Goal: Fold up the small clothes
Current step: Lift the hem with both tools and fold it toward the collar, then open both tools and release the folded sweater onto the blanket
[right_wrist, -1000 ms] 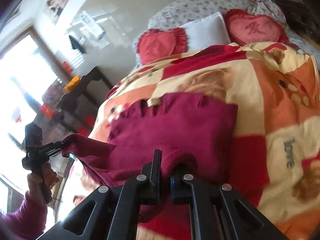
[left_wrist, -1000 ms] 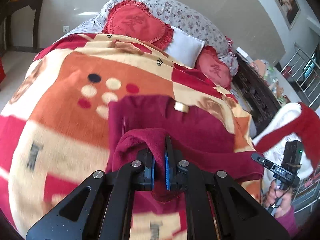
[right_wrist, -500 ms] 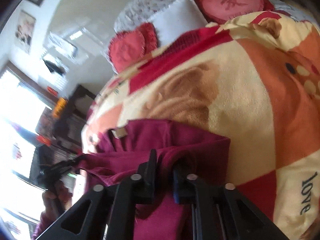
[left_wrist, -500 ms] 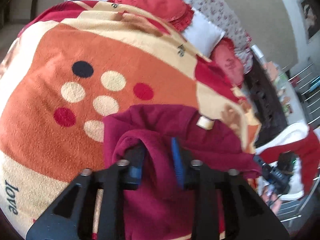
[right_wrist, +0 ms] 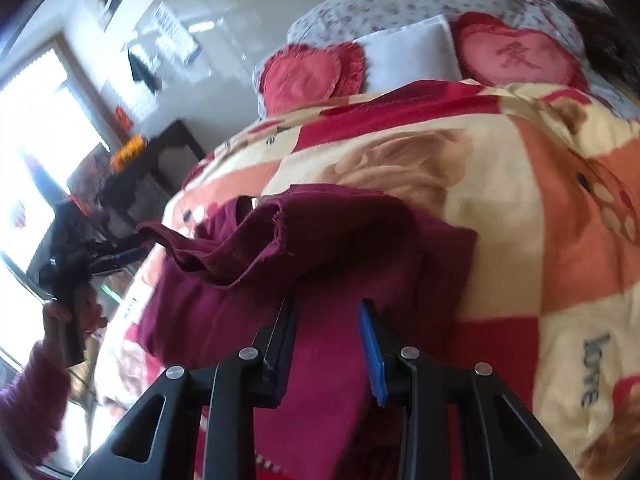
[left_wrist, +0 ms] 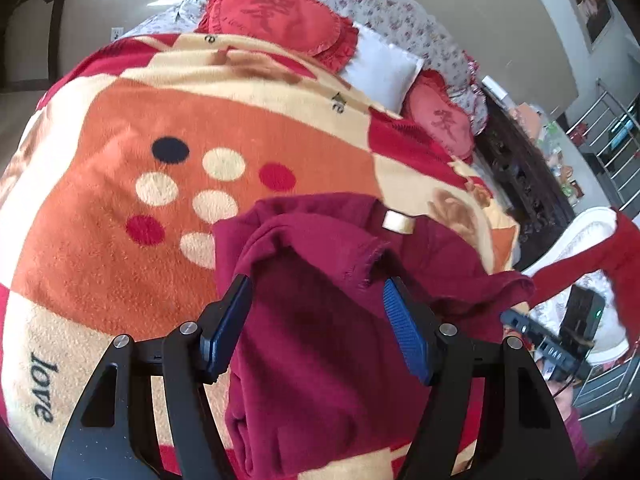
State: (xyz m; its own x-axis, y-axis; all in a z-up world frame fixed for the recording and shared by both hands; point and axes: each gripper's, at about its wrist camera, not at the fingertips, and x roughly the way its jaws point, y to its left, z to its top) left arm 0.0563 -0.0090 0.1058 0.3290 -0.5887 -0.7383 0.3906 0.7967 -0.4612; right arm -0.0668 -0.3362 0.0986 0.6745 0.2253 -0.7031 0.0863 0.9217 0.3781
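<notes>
Garment (left_wrist: 328,320) lies folded directly ahead of left tool (left_wrist: 316,320); both tools gape wide, empty; right tool (right_wrist: 326,344) equally near.

A bed with a bright blanket and soft pillows

A fuzzy orange, cream and red blanket (left_wrist: 120,240) covers the bed, with round spots at 10 o'clock and the word "love" at 8 o'clock. At 12 o'clock sits a red heart-shaped frilly cushion (left_wrist: 276,12). Just beside it lies a plain white pillow (left_wrist: 384,68), then a second red heart cushion (left_wrist: 440,124) at 2 o'clock. A dark carved wooden cabinet (left_wrist: 524,184) stands at 3 o'clock.
</notes>
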